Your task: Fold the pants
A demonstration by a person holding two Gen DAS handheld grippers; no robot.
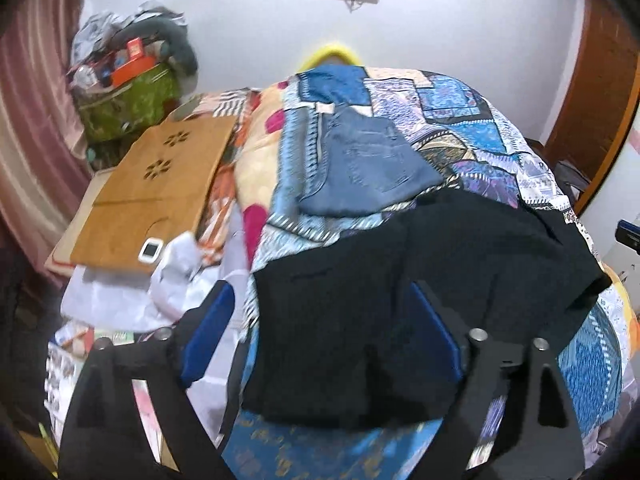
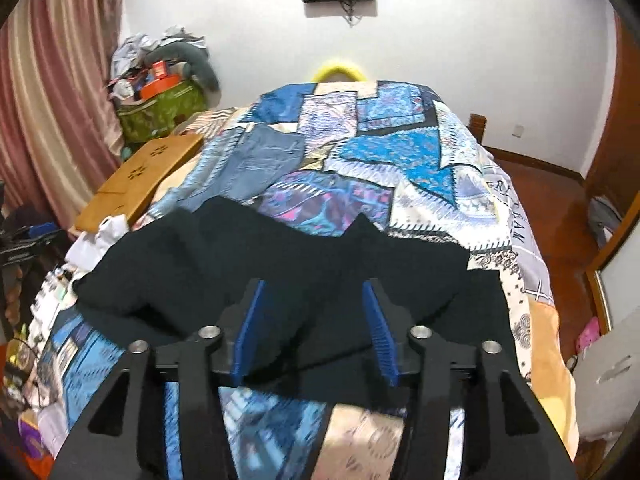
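Note:
Dark, nearly black pants [image 1: 440,248] [image 2: 280,248] lie in a folded heap across the near part of the patchwork quilt [image 1: 460,120] [image 2: 400,152]. In the left wrist view my left gripper [image 1: 320,288] hangs over the pants' left part, jaws wide apart, and neither blue pad [image 1: 216,320] presses on the cloth. My right gripper [image 2: 314,288] hovers above the pants' near edge, open about half as wide, with nothing pinched between its pads [image 2: 376,320]. Folded blue jeans [image 1: 368,168] [image 2: 260,160] rest farther up the bed.
A wooden lap desk [image 1: 160,184] [image 2: 140,176] sits at the bed's left edge with a small white device [image 1: 151,250] on it. A green bag [image 1: 128,100] heaped with clutter stands behind it by the pink curtain [image 2: 48,100]. Wooden floor [image 2: 560,200] lies right of the bed.

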